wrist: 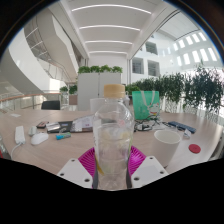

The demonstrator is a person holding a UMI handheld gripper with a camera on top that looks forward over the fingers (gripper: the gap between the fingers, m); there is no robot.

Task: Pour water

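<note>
At the frame's lower centre, the gripper (113,160) clamps an upright, capped bottle (112,130) between both pads, lifted clear for pouring; a white cup (166,147) waits lower right.

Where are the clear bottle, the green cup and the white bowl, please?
clear bottle (113,135): gripper view, its body, between the tool's fingers.
green cup (146,103): gripper view, its side wall.
white bowl (166,138): gripper view, its near rim.

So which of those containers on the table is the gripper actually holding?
The clear plastic bottle with the pale cap, clamped between both fingers. The green cup and white cup stand apart beyond it.
</note>
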